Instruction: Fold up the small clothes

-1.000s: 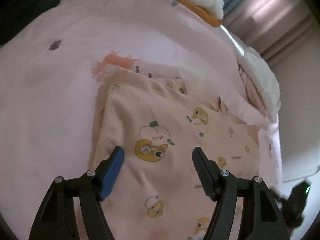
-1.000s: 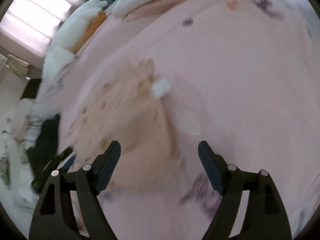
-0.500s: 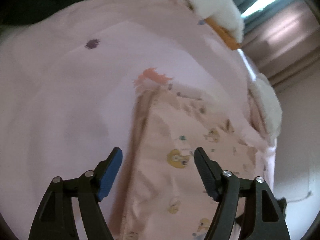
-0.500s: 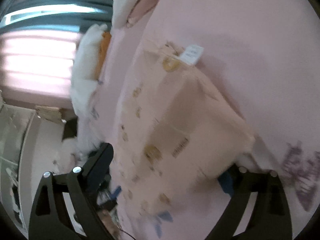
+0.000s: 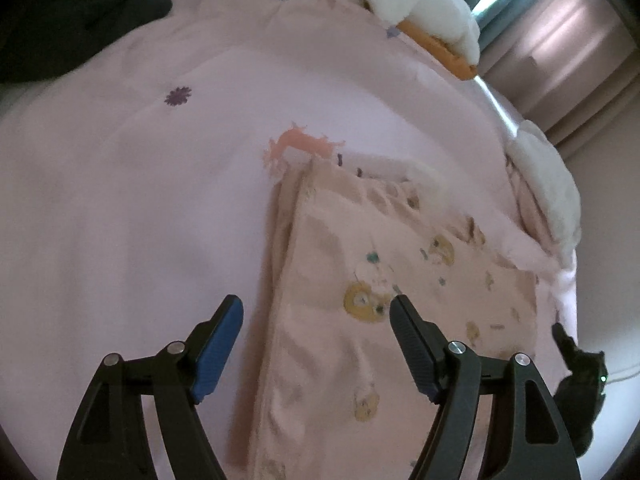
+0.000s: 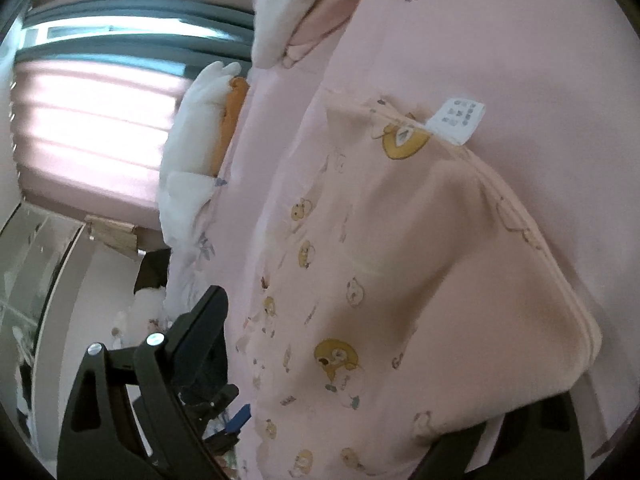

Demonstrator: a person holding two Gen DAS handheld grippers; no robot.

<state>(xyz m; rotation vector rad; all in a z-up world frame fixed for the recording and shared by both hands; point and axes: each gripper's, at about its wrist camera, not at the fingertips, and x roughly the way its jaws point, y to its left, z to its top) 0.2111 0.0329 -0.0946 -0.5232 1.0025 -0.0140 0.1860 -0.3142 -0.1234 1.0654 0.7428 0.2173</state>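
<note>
A small peach garment [image 5: 360,320] printed with yellow cartoon animals lies folded on a pink bedspread [image 5: 140,200]. My left gripper [image 5: 316,320] is open and empty, hovering over the garment's left folded edge. In the right wrist view the garment [image 6: 400,260] fills the frame, with a white care label [image 6: 456,120] at its far edge. My right gripper [image 6: 360,360] is open; its left finger [image 6: 200,328] is beside the garment's left edge and its right finger is hidden under the garment's near corner.
White pillows with an orange edge [image 5: 432,12] lie at the head of the bed, and more white bedding [image 5: 548,184] lies to the right. A dark cloth [image 5: 68,12] lies at the far left. Curtains and a window [image 6: 100,100] are beyond the bed.
My left gripper has shifted left to the garment's left edge. My right gripper has swung in low and close to the garment, with its right finger now under the near corner.
</note>
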